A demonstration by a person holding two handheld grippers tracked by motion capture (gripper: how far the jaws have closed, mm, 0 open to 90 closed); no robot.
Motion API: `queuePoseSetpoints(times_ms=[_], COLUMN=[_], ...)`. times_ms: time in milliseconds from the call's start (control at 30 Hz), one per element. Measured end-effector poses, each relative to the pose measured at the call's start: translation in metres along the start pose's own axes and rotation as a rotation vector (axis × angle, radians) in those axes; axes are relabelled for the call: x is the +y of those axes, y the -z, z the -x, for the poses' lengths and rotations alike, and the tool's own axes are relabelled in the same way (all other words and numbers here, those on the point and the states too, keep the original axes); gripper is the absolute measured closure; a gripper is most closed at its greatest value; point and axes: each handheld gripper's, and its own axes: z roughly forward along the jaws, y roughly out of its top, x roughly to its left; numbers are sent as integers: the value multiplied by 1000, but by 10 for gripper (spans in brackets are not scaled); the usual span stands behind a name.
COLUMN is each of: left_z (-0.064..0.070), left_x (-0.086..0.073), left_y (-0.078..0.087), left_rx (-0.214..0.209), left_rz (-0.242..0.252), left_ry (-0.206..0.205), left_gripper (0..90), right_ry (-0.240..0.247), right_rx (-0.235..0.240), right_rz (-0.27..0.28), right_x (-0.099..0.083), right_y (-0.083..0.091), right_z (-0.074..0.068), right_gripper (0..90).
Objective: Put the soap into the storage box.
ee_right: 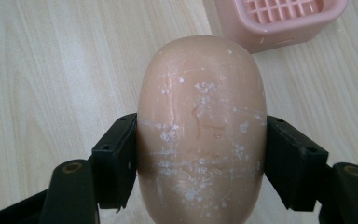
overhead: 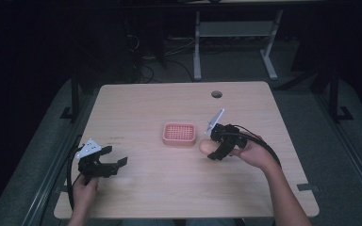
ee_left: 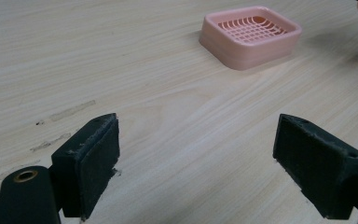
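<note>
The right gripper (overhead: 213, 151) is clamped on a peach-coloured oval bar of soap (ee_right: 200, 135), one black jaw pressed flat against each long side of the bar, as the right gripper view shows plainly. The soap's surface is scuffed and flecked with white marks. In the high view the soap (overhead: 206, 147) sits just to the right of the pink soap dish (overhead: 180, 133), close beside it but apart from it; whether the bar rests on the wooden table (overhead: 160, 188) or is held just above it cannot be told. The right gripper view has a corner of the soap dish (ee_right: 284, 21) just beyond the far end of the bar, its grid of slots visible on top. The soap dish itself stands flat on the table with nothing in it, a rounded square tray with a slotted insert, seen clearly in the left gripper view (ee_left: 251, 35). The left gripper (overhead: 115, 162) is well to the left of the soap dish and nearer the person, its jaws spread wide apart with bare tabletop between them, holding nothing. A hand grips each tool from the near edge of the table. A round cable hole (overhead: 217, 94) lies in the table beyond the soap dish.
</note>
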Motion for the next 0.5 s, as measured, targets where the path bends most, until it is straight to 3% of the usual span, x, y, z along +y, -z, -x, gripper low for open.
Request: queuePoseSetpoints(times_ms=[500], left_z=[0], left_x=[1], left_y=[2], left_rx=[-1], left_rz=[0], left_ry=[-4], left_gripper=[143], right_ry=[0], right_rx=[16], right_rz=[29], right_x=[13], right_y=[3], right_z=[7], right_gripper=[319])
